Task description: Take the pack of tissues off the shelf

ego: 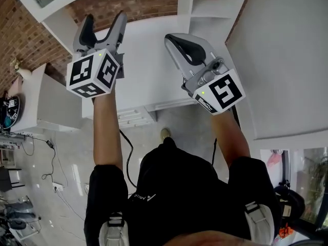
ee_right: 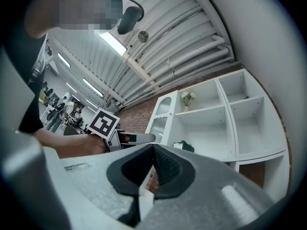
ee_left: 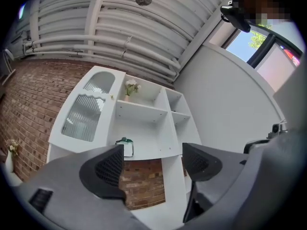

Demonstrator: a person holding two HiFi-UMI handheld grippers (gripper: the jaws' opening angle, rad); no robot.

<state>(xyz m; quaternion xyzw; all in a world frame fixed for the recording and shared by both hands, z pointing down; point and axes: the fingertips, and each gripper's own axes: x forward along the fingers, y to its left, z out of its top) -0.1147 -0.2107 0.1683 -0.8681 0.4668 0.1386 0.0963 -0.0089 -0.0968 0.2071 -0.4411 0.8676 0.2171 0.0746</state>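
The pack of tissues (ee_left: 124,146), white with a green top, lies on the lower left shelf of a white shelf unit (ee_left: 144,110); in the right gripper view the pack (ee_right: 184,146) shows just above my jaws. It is out of sight in the head view. My left gripper (ee_left: 151,164) is open with nothing between its dark pads, some way short of the shelf and aimed at the pack. In the head view the left gripper (ego: 105,24) is held above the white desk. My right gripper (ee_right: 152,164) is shut on nothing, and the right gripper (ego: 171,39) hangs beside the left one.
A small vase of flowers (ee_left: 129,87) stands on the upper shelf. A cabinet door with ribbed glass (ee_left: 88,111) is to the left of the shelves. A brick wall (ee_left: 29,109) lies behind. The white desk (ego: 148,70) has drawers under it, and a white wall (ego: 287,60) is on the right.
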